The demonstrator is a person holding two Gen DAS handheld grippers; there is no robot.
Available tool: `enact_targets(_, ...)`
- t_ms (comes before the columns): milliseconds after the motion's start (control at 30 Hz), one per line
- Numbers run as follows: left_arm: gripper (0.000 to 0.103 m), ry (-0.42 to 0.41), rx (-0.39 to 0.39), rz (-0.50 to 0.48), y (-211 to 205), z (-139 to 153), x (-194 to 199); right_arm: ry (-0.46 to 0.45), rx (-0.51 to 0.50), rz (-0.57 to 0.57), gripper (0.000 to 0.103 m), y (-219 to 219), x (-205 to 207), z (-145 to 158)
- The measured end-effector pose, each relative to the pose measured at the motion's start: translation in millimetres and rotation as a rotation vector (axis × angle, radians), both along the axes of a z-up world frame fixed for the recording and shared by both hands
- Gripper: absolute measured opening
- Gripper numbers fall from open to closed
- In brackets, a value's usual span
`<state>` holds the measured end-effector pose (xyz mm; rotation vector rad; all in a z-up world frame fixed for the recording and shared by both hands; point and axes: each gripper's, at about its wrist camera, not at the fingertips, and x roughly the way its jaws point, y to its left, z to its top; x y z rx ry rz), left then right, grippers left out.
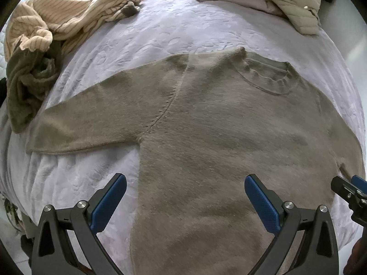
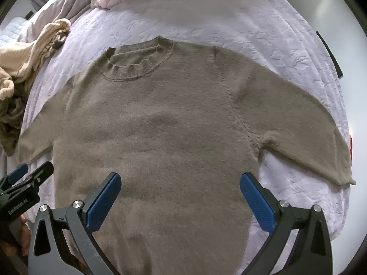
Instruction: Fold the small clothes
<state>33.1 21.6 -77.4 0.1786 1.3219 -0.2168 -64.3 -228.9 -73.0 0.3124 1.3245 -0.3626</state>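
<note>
While sweater (image 1: pixel 206 123) lies flat on bed (image 1: pixel 172 29), I hold left tool (image 1: pixel 185 197) and right tool (image 2: pixel 181 194) released. Fold not begun; next: grasp sleeve (image 1: pixel 87 119) at 9 o'clock.

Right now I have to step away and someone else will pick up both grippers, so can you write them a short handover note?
Left gripper: jaws open, empty, above the lower left part of the taupe fuzzy crew-neck sweater.
Right gripper: jaws open, empty, above the sweater's lower right part.
The sweater lies flat on the pale lilac embossed bedspread, collar away from you, both sleeves spread outward.
Done: sweater laid out smooth. No fold made yet.
Left: fold the sleeves in, then the body. The crumpled cream ribbed garment with other clothes at the far left looks unfolded.
</note>
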Motion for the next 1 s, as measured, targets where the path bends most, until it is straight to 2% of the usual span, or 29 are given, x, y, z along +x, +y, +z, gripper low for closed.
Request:
enact_targets(433,0.103,0.013,-0.042,0.035,23.9,-17.0,10.2,0.003,-0.016,0.011,0.103,12.3,10.5,-9.0)
enact_targets(633,0.103,0.025,-0.119,0.110,54.8,-27.5,20.1,0.033,-0.083,0.005,0.103,26.8,17.1,-14.7)
enact_targets(767,0.103,0.012,-0.186,0.213,104.6,-37.4,37.2,0.039,-0.073,0.023,0.103,44.4,22.4,-21.3)
enact_targets(1000,0.103,-0.083,-0.332,0.503,241.4,-65.4,66.0,0.013,0.001,0.141,0.103,97.9,31.6,-28.9)
